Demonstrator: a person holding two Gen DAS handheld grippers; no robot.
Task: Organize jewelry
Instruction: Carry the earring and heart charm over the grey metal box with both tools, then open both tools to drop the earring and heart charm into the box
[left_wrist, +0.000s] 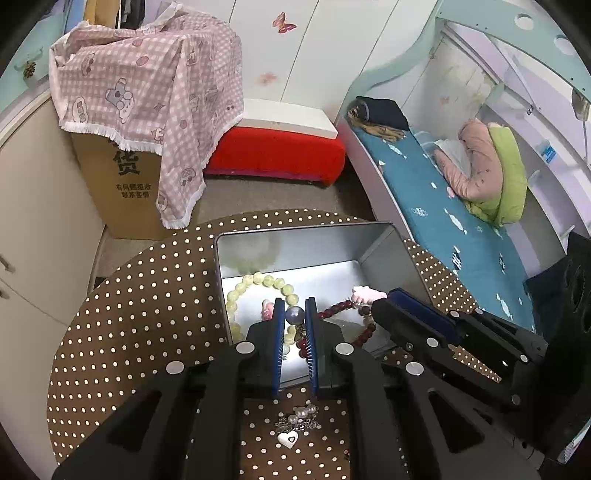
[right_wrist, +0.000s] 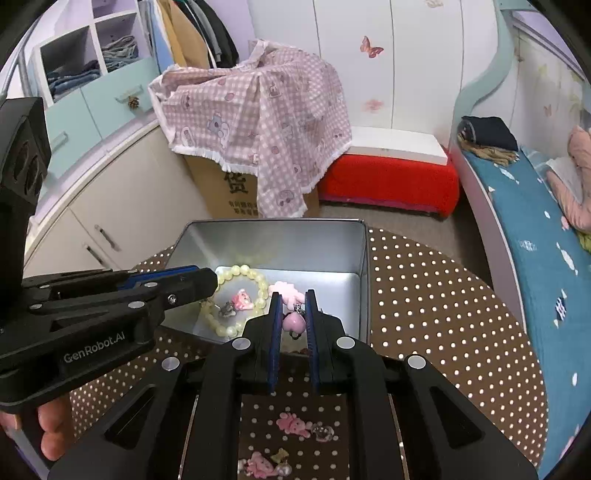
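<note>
A silver tin box (left_wrist: 306, 240) (right_wrist: 273, 236) stands on the dotted table. It holds a pale green bead bracelet (left_wrist: 255, 280) (right_wrist: 255, 277), a dark red bead bracelet (left_wrist: 343, 306) and pink charms (right_wrist: 242, 299). My left gripper (left_wrist: 294, 314) is shut on a grey-purple pearl bead (left_wrist: 294, 314) over the box's near edge. My right gripper (right_wrist: 293, 317) is shut on a pink heart charm (right_wrist: 293, 322) over the box's near right part. The right gripper also shows in the left wrist view (left_wrist: 413, 314), and the left gripper in the right wrist view (right_wrist: 177, 280).
Loose pieces lie on the brown polka-dot table (left_wrist: 147, 314) in front of the box: pearls and a white heart pendant (left_wrist: 291, 437), pink charms (right_wrist: 293, 424) (right_wrist: 260, 463). Beyond the table are a cloth-covered cardboard box (left_wrist: 125, 173), a red bench (left_wrist: 277, 151) and a bed (left_wrist: 443, 206).
</note>
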